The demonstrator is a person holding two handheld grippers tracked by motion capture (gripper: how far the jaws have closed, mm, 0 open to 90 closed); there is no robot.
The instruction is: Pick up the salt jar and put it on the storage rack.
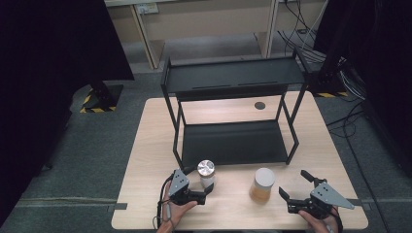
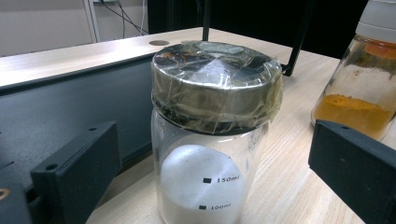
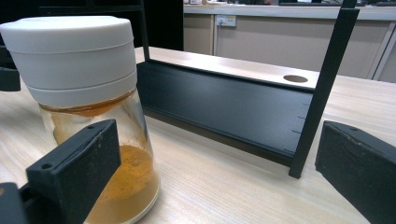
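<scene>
Nearest the high view's camera, at the table's (image 1: 145, 145) near edge, the two hands and their grippers are seen. Behind them, across the table's middle and far edge, a black two-tier rack (image 1: 233, 77) is stood, both of its shelves bare, so nothing is judged to be stowed yet and both jars are left to be grasped and moved. The orange-powder jar (image 1: 263, 185) with a white cap is set near the near edge, right of centre; the right gripper (image 1: 295, 187) is held just beside it with jaws spread wide, the jar not between them. The white-powder jar (image 1: 206, 174) with a metal lid is set just in front of the rack's lower shelf, left of centre; the left gripper (image 1: 204, 182) is spread around it, the jaws apart from the glass. In the left gripper view, tape wrapped over the lid (image 2: 217, 86) and volume marks (image 2: 222, 192) on the glass are revealed, too small to be read from above. In the right gripper view, a round hole (image 3: 295, 78) in the tabletop is seen beyond the rack.
</scene>
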